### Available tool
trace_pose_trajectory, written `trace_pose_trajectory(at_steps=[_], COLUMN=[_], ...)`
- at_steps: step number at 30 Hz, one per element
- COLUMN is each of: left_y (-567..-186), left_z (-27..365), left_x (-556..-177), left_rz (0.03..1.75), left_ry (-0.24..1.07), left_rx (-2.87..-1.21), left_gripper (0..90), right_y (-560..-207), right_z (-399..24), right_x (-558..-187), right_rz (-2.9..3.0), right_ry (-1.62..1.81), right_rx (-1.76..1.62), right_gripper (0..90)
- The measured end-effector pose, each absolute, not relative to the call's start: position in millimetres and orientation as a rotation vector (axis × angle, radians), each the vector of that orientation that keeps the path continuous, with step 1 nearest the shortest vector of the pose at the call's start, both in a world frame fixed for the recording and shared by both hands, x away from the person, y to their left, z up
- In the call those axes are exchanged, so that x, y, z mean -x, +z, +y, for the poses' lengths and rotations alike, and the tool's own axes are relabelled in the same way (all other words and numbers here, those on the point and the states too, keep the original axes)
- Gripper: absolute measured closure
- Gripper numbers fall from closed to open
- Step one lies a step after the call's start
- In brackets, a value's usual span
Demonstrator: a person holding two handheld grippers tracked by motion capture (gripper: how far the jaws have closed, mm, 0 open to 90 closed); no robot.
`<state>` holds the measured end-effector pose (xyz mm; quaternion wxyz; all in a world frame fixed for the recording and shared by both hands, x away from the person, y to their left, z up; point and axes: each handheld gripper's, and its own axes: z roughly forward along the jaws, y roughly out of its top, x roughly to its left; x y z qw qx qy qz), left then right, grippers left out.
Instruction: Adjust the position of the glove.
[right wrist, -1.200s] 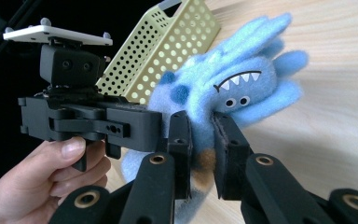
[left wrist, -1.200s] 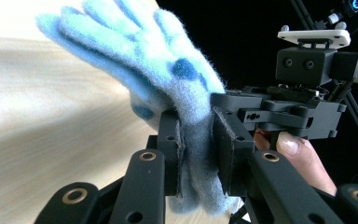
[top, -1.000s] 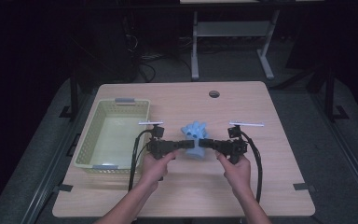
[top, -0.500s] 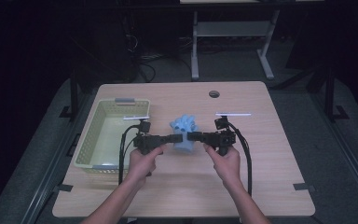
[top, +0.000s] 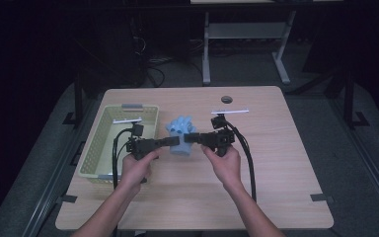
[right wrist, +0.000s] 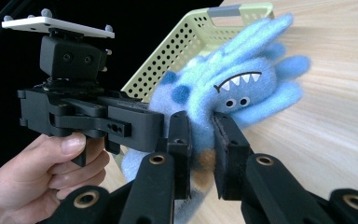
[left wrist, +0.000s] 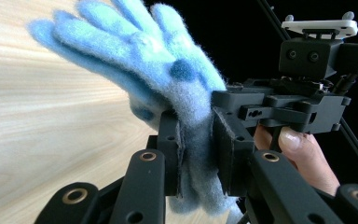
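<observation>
Two grippers clamp one blue plush glove (top: 181,137) between them — the left gripper (top: 173,141) and the right gripper (top: 189,138) each pinch its cuff end from opposite sides, above the table (top: 276,168). The yellow-green basket (top: 96,148) sits just left of the glove, while bare tabletop stretches to the right and near edges.

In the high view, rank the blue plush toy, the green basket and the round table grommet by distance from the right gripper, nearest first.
1. Blue plush toy: pinched by the right gripper, at table centre.
2. Round table grommet: behind it, near the far edge.
3. Green basket: off to the left, beyond the toy.
</observation>
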<state>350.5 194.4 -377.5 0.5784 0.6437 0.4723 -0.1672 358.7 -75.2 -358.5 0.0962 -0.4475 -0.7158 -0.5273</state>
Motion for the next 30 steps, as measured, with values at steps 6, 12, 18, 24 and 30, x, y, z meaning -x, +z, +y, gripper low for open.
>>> trace_pose_trajectory(at_steps=[6, 12, 18, 24, 30], left_y=[-372.8, -372.0, -370.3, -369.3, -369.2], left_z=[206.7, 217.8, 229.2, 242.4, 257.2], left_x=[-351.6, -352.3, -350.7, -351.4, -352.2], left_rz=[1.108, 1.115, 1.109, 1.120, 1.134], left_ry=[-0.378, -0.377, -0.363, -0.359, -0.352], left_rx=[-1.504, -1.499, -1.490, -1.477, -1.464], left_gripper=[73.2, 73.3, 73.4, 73.9, 74.0], right_y=[-353.5, -352.8, -350.5, -350.7, -350.2], right_z=[-63.4, -52.2, -42.2, -29.9, -15.1], right_x=[-364.0, -367.6, -369.2, -372.8, -378.7], right_rz=[-2.134, -2.140, -2.140, -2.127, -2.122], right_ry=[-1.553, -1.550, -1.551, -1.549, -1.549], right_rx=[1.297, 1.274, 1.254, 1.239, 1.222], right_gripper=[78.5, 78.5, 78.5, 78.5, 78.5])
